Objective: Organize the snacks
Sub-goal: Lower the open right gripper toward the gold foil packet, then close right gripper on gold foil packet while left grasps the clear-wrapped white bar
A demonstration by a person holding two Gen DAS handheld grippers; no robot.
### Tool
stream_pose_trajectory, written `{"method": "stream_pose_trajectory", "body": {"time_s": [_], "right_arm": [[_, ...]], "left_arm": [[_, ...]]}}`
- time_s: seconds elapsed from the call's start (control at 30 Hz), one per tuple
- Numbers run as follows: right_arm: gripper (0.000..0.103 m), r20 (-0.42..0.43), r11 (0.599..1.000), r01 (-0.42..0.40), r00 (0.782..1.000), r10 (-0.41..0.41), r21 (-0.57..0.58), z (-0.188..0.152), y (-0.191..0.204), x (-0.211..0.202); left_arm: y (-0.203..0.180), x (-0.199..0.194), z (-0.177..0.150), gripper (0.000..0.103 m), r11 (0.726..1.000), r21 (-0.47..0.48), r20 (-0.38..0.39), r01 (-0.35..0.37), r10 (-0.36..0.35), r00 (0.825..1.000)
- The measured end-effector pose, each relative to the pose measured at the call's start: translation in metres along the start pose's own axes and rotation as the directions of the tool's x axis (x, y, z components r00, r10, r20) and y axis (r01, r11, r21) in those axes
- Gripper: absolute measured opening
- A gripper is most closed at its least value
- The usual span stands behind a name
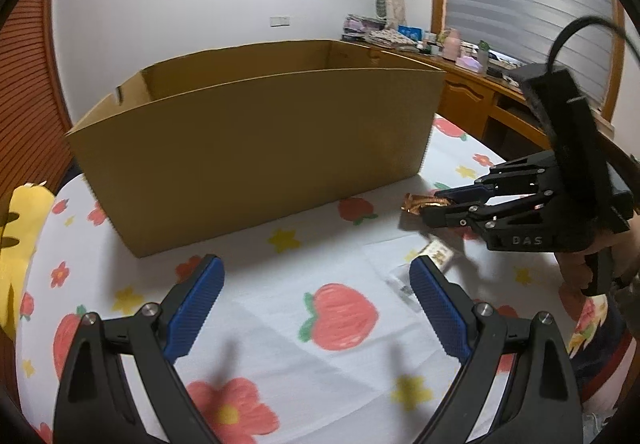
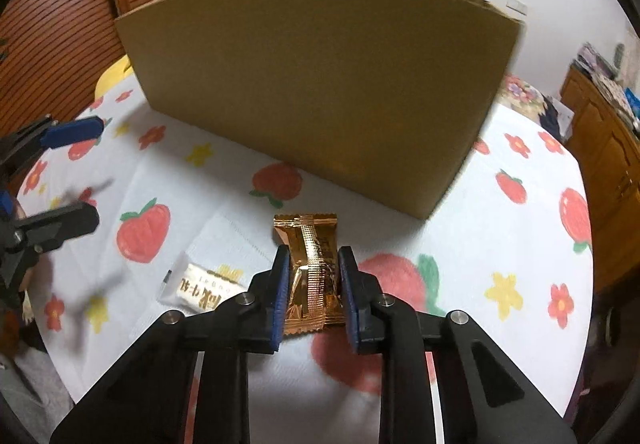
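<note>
An open cardboard box (image 1: 256, 148) stands on the fruit-print tablecloth; it also shows in the right wrist view (image 2: 320, 92). My right gripper (image 2: 314, 264) is shut on a gold foil snack packet (image 2: 310, 244), held in front of the box; the left wrist view shows that gripper (image 1: 436, 204) with the packet (image 1: 416, 202) just above the cloth. A white snack packet (image 2: 204, 288) lies on the cloth to the left of it, and shows partly in the left wrist view (image 1: 438, 254). My left gripper (image 1: 316, 280) is open and empty, in front of the box.
The tablecloth (image 1: 280, 324) covers a round table. A yellow thing (image 1: 20, 244) lies at the table's left edge. A wooden desk (image 1: 476, 84) with clutter stands behind on the right. A wooden slatted door (image 2: 60, 24) is behind the box.
</note>
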State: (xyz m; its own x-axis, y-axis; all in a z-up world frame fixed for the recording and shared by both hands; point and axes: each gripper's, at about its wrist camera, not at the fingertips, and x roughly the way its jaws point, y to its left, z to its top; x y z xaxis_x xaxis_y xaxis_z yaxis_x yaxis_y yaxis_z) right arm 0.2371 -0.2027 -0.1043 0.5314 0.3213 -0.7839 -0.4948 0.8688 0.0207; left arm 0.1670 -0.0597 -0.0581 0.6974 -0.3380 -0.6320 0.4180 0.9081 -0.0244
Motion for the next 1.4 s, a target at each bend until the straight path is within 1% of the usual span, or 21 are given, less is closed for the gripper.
{"method": "stream_pose_trajectory", "body": {"time_s": [0.2, 0.47, 0.5, 0.57, 0.63, 0.7, 0.77, 0.8, 0.9, 0.97, 1.1, 1.17, 1.4], "right_arm": [[0.021, 0.069, 0.998, -0.014, 0.998, 0.010, 0.054, -0.019, -0.004, -0.029], [0.022, 0.106, 0.994, -0.002, 0.994, -0.010, 0.110, -0.045, -0.003, -0.044], [0.022, 0.109, 0.993, 0.008, 0.994, -0.020, 0.115, -0.048, -0.003, -0.045], [0.022, 0.109, 0.992, 0.034, 0.993, -0.047, 0.120, -0.052, -0.005, -0.045], [0.022, 0.108, 0.991, 0.050, 0.992, -0.064, 0.126, -0.055, -0.007, -0.045], [0.022, 0.114, 0.989, 0.049, 0.991, -0.065, 0.136, -0.055, -0.009, -0.046], [0.022, 0.122, 0.989, 0.064, 0.989, -0.081, 0.134, -0.056, -0.010, -0.047], [0.022, 0.124, 0.989, 0.070, 0.988, -0.087, 0.133, -0.056, -0.010, -0.046], [0.022, 0.128, 0.988, 0.054, 0.989, -0.073, 0.147, -0.058, -0.012, -0.045], [0.022, 0.131, 0.987, 0.047, 0.989, -0.068, 0.152, -0.058, -0.014, -0.045], [0.022, 0.135, 0.985, 0.050, 0.988, -0.072, 0.162, -0.058, -0.015, -0.045], [0.022, 0.139, 0.986, 0.057, 0.987, -0.079, 0.154, -0.058, -0.012, -0.046], [0.022, 0.148, 0.986, 0.068, 0.985, -0.091, 0.149, -0.060, -0.011, -0.047]], "left_arm": [[-0.016, 0.014, 0.003, 0.094, 0.998, 0.044, -0.047, 0.039, -0.037, 0.998], [-0.040, 0.031, 0.005, 0.092, 0.989, 0.105, -0.131, 0.105, -0.091, 0.987], [-0.044, 0.033, 0.005, 0.091, 0.987, 0.117, -0.138, 0.112, -0.095, 0.986], [-0.048, 0.034, 0.006, 0.084, 0.983, 0.133, -0.151, 0.129, -0.108, 0.983], [-0.053, 0.036, 0.008, 0.081, 0.979, 0.146, -0.163, 0.141, -0.117, 0.980], [-0.057, 0.039, 0.010, 0.079, 0.976, 0.162, -0.171, 0.146, -0.118, 0.978], [-0.061, 0.041, 0.012, 0.067, 0.972, 0.178, -0.184, 0.154, -0.121, 0.975], [-0.063, 0.043, 0.013, 0.065, 0.970, 0.185, -0.191, 0.155, -0.119, 0.974], [-0.066, 0.047, 0.013, 0.063, 0.968, 0.198, -0.207, 0.155, -0.113, 0.972], [-0.066, 0.050, 0.014, 0.057, 0.967, 0.197, -0.218, 0.161, -0.117, 0.969], [-0.066, 0.053, 0.013, 0.053, 0.967, 0.197, -0.228, 0.160, -0.113, 0.967], [-0.065, 0.054, 0.013, 0.048, 0.967, 0.194, -0.231, 0.165, -0.118, 0.966], [-0.064, 0.059, 0.016, 0.048, 0.971, 0.179, -0.224, 0.158, -0.116, 0.968]]}}
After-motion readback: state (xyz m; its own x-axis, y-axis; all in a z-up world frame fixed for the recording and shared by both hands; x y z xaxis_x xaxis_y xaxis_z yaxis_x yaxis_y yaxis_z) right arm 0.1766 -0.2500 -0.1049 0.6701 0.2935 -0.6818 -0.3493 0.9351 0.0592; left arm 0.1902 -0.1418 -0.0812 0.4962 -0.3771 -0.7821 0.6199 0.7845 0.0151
